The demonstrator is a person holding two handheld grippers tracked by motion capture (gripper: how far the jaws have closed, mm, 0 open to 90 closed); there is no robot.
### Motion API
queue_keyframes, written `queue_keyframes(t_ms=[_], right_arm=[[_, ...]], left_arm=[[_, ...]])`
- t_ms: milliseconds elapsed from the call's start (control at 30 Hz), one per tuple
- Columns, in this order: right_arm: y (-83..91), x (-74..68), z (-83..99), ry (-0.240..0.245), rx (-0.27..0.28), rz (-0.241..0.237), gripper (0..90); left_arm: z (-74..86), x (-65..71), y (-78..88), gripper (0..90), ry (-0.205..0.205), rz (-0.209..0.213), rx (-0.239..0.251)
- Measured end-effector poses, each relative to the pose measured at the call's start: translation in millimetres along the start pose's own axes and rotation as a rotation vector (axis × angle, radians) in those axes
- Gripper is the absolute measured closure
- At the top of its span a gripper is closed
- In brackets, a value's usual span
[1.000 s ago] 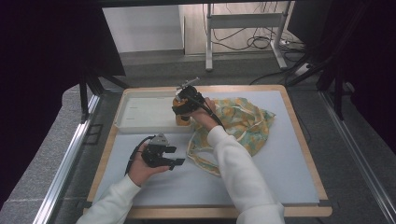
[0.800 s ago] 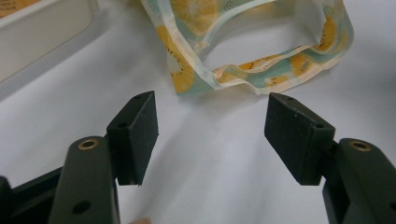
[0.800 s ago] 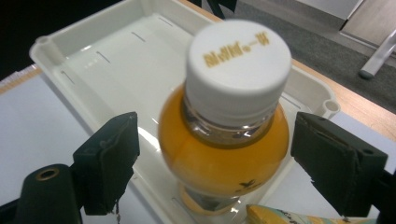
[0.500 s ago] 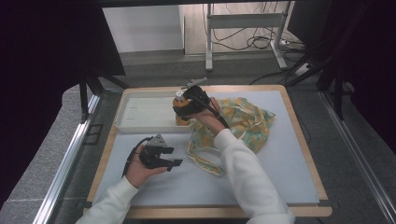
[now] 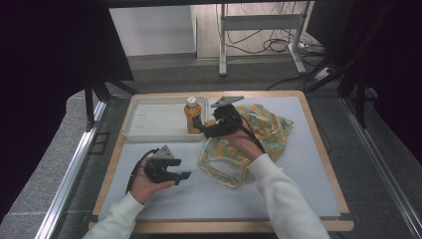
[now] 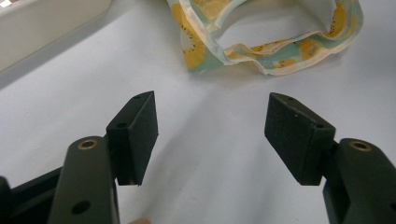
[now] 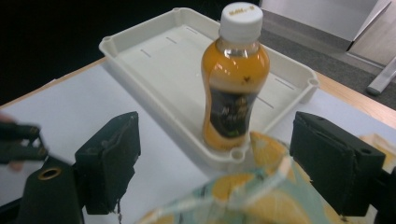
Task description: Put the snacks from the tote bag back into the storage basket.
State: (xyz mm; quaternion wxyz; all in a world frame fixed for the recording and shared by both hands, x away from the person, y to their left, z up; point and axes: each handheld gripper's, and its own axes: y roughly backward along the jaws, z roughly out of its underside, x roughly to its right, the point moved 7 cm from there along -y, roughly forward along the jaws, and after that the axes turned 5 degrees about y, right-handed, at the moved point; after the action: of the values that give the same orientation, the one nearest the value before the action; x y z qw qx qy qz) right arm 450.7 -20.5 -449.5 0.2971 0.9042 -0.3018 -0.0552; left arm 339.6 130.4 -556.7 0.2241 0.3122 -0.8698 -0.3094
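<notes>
- My right gripper (image 5: 201,125) is released, its jaws spread wide with nothing pressed between the pads; the orange drink bottle (image 7: 235,79) stands upright just ahead of them, apart from both pads.
- The bottle sits in the near corner of the white tray (image 7: 154,60), hard against the tray's low rim, so that rim lies between my jaws and the bottle's base.
- Beyond the bottle the tray floor is bare and flat, with its raised wall all round.
- Under and just before my right jaws lies the fruit-print bag (image 7: 243,196), its crumpled edge rising close to the tray rim.
- My left gripper (image 5: 183,175) is also released, jaws wide and holding nothing, low over the white mat (image 6: 210,154).
- Ahead of my left jaws the mat is open; farther on lies the bag's gaping mouth (image 6: 261,42), and off to the far left the tray's side.
</notes>
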Motion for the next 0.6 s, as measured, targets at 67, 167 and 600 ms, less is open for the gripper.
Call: queue_keyframes(t_ms=[67,167,600], right_arm=[[11.7,-1.0,7.6,-0.001,0.011,0.003,16.7],[30.0,-0.6,21.5,-0.003,0.020,0.011,16.9],[97.3,10.2,102.9,-0.054,0.003,0.076,18.0]], left_arm=[[-0.2,0.4,0.1,34.7,-0.001,-0.003,-0.002],[-0.8,0.9,-0.3,34.7,0.001,-0.006,0.006],[2.0,2.0,-3.9,34.4,0.002,-0.017,-0.016]])
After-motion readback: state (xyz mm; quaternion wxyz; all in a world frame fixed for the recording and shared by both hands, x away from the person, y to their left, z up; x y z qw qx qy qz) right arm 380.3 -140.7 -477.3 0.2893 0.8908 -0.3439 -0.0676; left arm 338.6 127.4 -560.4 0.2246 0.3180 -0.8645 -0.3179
